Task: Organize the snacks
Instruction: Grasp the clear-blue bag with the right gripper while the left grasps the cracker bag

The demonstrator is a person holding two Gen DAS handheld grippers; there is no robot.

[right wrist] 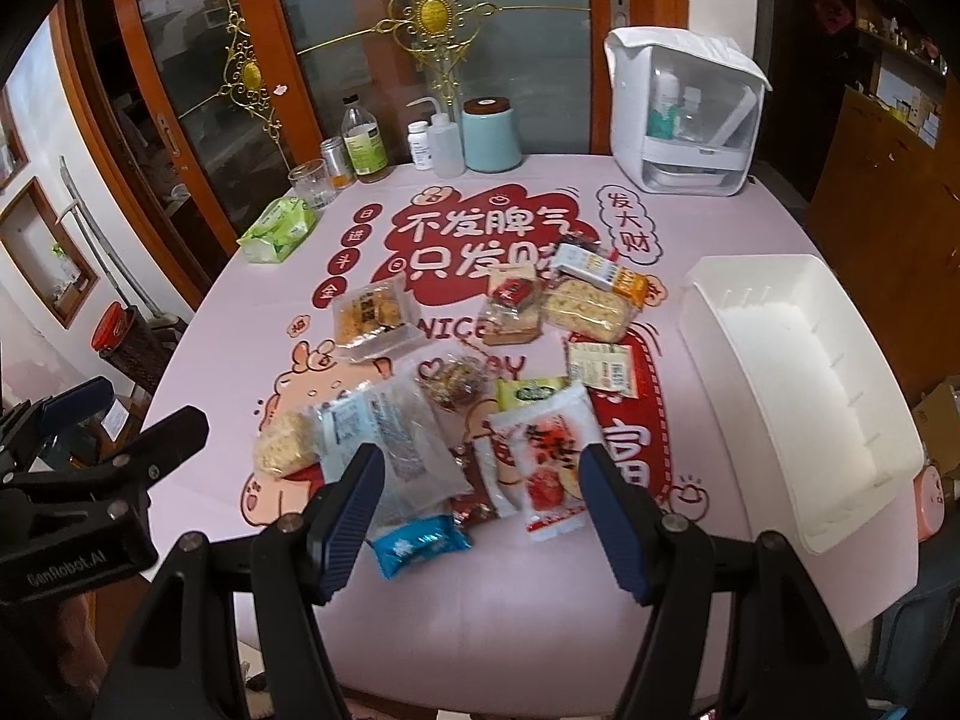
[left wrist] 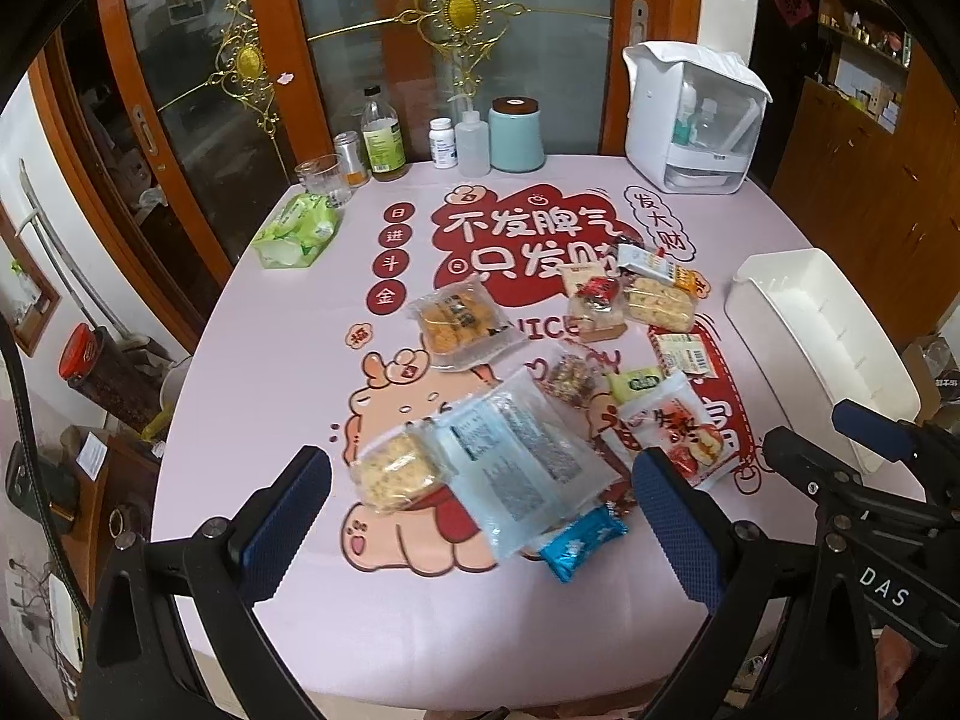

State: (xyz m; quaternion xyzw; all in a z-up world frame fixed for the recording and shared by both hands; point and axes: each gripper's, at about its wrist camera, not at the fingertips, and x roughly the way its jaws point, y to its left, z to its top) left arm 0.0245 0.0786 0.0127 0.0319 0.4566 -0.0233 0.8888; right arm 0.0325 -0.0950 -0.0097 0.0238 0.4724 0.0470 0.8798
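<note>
Several snack packets lie in a loose heap on the pink printed tablecloth (left wrist: 270,372). Nearest me are a blue packet (left wrist: 579,546) (right wrist: 420,543), a large clear packet (left wrist: 516,462) (right wrist: 396,450) and a white-and-red packet (left wrist: 684,432) (right wrist: 552,456). A white bin (left wrist: 822,354) (right wrist: 798,384) stands empty to the right of the heap. My left gripper (left wrist: 480,516) hovers open above the near packets, holding nothing. My right gripper (right wrist: 483,516) is also open over the blue and white-red packets, with nothing between its pads.
Along the table's back edge stand a glass (left wrist: 321,177), bottles (left wrist: 381,138), a teal canister (left wrist: 516,132) and a white storage box (left wrist: 690,114). A green tissue pack (left wrist: 297,228) lies at the back left. Glass doors rise behind the table.
</note>
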